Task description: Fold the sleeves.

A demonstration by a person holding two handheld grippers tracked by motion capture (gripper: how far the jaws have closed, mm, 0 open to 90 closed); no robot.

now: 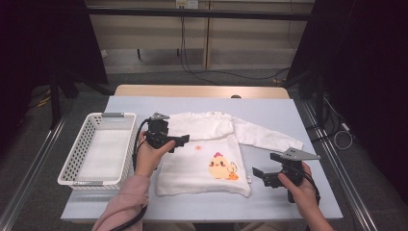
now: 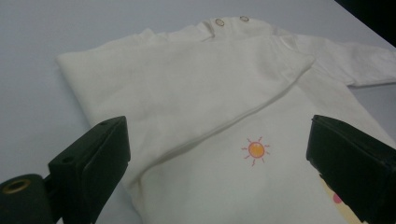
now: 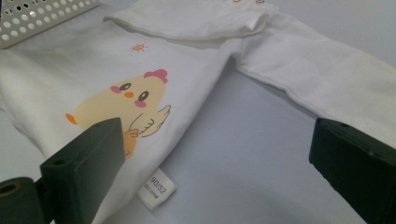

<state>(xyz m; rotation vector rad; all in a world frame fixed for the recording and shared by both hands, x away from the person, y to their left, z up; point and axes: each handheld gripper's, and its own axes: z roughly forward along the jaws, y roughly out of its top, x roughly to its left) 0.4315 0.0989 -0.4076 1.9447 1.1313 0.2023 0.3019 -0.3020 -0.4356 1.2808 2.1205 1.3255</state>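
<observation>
1. Pale blue table cover (image 1: 269,202) carries a white long-sleeved cotton baby shirt with a yellow chick print (image 1: 202,163); a white perforated plastic basket (image 1: 79,144) stands just left of the shirt.
2. Left sleeve lies folded across the shirt's chest; right sleeve extends outward, flat.
3. Left gripper (image 1: 180,141) hovers above the folded sleeve, jaws wide apart, holding nothing.
4. Right gripper (image 1: 259,174) sits beside the shirt's right hem, jaws wide apart, holding nothing.
5. Judged step: folding, 1 sleeve done. Next move likely requires gripping the right sleeve and laying it across the chest.

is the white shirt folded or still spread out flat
Partly folded: the shirt's left sleeve lies folded over its chest, while the other sleeve stretches out on the table.
</observation>
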